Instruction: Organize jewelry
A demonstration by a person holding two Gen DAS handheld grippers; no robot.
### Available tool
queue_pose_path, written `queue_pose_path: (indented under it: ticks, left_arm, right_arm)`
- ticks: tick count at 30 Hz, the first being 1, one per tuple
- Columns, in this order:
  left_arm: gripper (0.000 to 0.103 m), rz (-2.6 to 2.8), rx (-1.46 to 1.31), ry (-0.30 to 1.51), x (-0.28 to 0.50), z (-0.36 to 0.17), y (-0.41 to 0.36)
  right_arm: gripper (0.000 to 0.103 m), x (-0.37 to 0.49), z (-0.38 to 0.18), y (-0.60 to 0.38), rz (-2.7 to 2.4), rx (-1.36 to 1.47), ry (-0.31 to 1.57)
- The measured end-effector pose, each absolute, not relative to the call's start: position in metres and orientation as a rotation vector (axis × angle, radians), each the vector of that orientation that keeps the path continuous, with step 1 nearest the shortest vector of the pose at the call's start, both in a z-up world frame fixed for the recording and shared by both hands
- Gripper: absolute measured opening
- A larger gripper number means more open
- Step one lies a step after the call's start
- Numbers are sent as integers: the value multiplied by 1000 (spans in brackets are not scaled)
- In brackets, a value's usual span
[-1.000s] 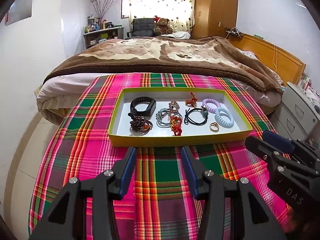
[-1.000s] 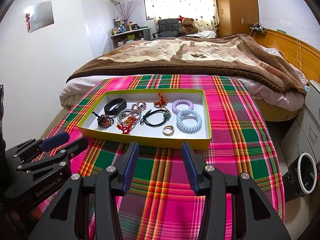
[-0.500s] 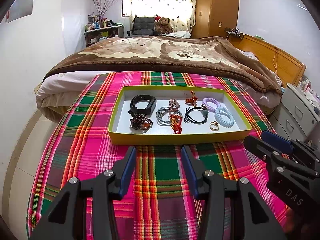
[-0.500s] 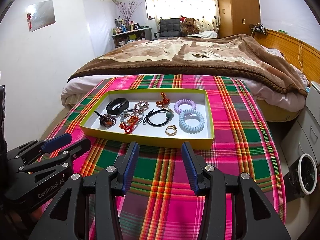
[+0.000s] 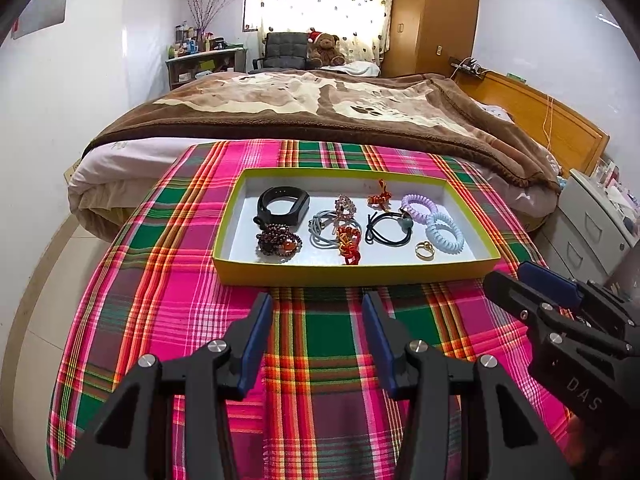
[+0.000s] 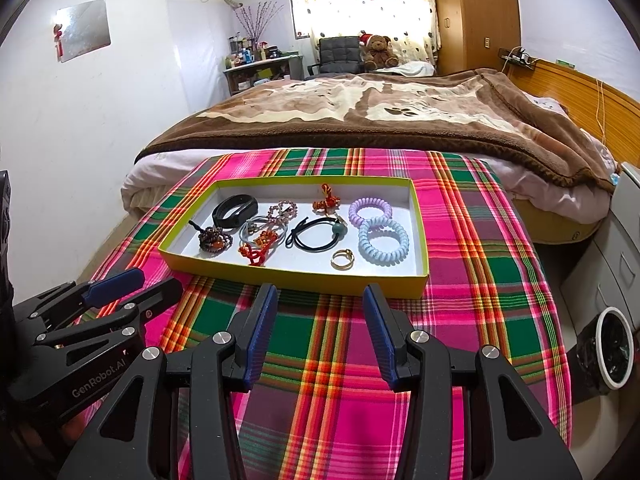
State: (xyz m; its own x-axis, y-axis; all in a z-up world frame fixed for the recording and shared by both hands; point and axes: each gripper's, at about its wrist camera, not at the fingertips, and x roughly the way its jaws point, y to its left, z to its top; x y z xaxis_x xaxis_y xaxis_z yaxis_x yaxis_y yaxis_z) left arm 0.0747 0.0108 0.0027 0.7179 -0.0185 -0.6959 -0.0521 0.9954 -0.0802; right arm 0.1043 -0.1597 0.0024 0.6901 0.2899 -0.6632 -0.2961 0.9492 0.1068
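A plaid cloth (image 5: 168, 304) in pink, green and orange covers the table in front of a bed (image 5: 320, 108). On the cloth sits a shallow yellow tray (image 5: 352, 274) holding the jewelry. Inside the tray, a black band (image 5: 284, 206) lies at far left, a blue coil tie (image 5: 445, 233) at near right, and a gold ring (image 5: 424, 249) just beside that tie. Your left gripper (image 5: 318, 322) and right gripper (image 6: 320, 312) hover short of the tray's near wall, jaws apart, holding nothing.
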Motion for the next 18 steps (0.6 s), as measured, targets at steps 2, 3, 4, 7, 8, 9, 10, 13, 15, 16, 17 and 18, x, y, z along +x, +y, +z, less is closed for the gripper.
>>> queue_pose_path:
  ticks: [2,3,4,7,8,9,10,13,15,16,17,18]
  left_arm:
    - [48,20,-98,769,75,3,11]
    - [48,23,-97,771,75,2,11]
    - [48,24,-96,771,75,2,11]
    - [48,30,-94,773,75,2,11]
    - [48,30,-94,774,75,2,11]
    - [48,31,-95,775,75,1,11]
    - [48,32,-96,775,75,1,11]
    - [48,41,-101,778,75,1,12]
    - [48,48,-103,783,76,0,13]
    - [48,49,-103,784,76,0,13]
    - [48,49,-103,784,76,0,13]
    - [48,50,-103,784,75,0,13]
  right_arm:
    - [46,104,3,-160,328,-7,740]
    - [46,104,2,-160,329,-7,740]
    - [46,104,2,-160,329,-7,740]
    - [46,104,2,-159,330,-9,741]
    - [46,104,2,-159,331,-9,740]
    - [46,104,2,-159,332,-9,740]
    - [46,105,1,-159,332,-10,742]
    - [46,104,2,-158,331,-8,740]
    - [46,104,1,-158,330,-7,739]
    - [46,104,1,-158,330,-6,739]
    - [46,104,1,-158,331,-7,739]
    - [46,104,1,-158,331,-8,739]
